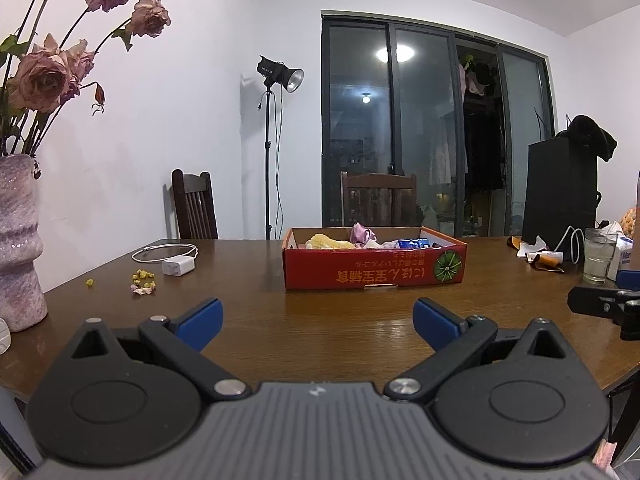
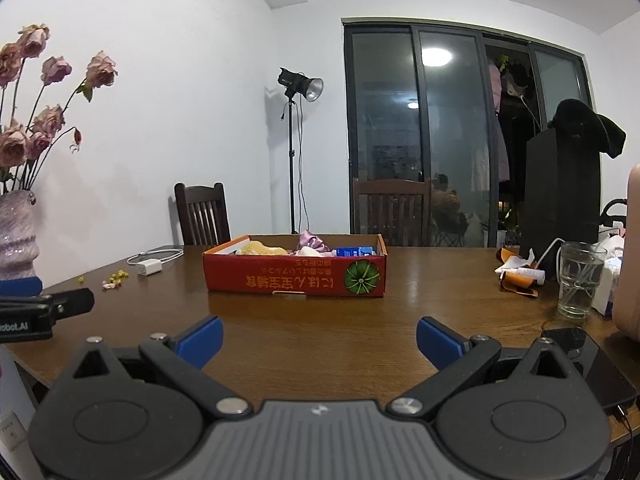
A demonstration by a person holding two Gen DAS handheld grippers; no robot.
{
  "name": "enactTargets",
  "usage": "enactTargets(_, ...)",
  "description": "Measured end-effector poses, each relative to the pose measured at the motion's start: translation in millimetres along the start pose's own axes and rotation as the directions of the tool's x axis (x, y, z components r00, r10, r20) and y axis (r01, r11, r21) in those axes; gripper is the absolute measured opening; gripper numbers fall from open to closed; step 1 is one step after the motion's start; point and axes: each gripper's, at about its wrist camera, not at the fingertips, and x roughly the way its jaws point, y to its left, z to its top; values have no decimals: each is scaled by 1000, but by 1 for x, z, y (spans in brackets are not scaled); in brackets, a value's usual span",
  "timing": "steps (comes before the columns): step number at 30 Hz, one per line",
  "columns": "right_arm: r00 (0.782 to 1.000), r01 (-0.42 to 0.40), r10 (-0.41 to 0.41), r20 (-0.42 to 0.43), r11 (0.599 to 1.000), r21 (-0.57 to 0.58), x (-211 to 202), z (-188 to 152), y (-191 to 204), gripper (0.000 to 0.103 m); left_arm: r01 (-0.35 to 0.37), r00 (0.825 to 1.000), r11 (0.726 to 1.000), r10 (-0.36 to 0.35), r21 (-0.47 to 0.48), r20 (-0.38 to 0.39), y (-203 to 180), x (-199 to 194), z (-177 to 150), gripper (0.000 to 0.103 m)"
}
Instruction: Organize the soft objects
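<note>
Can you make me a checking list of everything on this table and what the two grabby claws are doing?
Surface: brown wooden table, shiny.
Job's things: red cardboard box holding a yellow soft thing, pink cloth and blue packs.
Clutter: vase of dried roses, fallen petals, drinking glass, wrappers, black phone.
Grippers: left gripper open, empty; right gripper open, empty.
Cables: white charger with cord.
Surroundings: two chairs, studio light, dark glass doors.

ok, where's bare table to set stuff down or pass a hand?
Free: the wood between the red box and both open grippers, left gripper and right gripper; also between box and white charger. Crowded: right edge around the glass, wrappers and phone; petals by the vase.
</note>
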Motion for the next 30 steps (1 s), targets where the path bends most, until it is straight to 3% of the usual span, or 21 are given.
enactTargets(25,1000,1,-2,24,1000,13,-3,2,-6,103,3,999,1000,-3,-13,39,2,-5,4,103)
enactTargets(30,999,13,-14,42,1000,21,-5,2,-5,103,34,995,999,-36,18,91,2,-11,0,103)
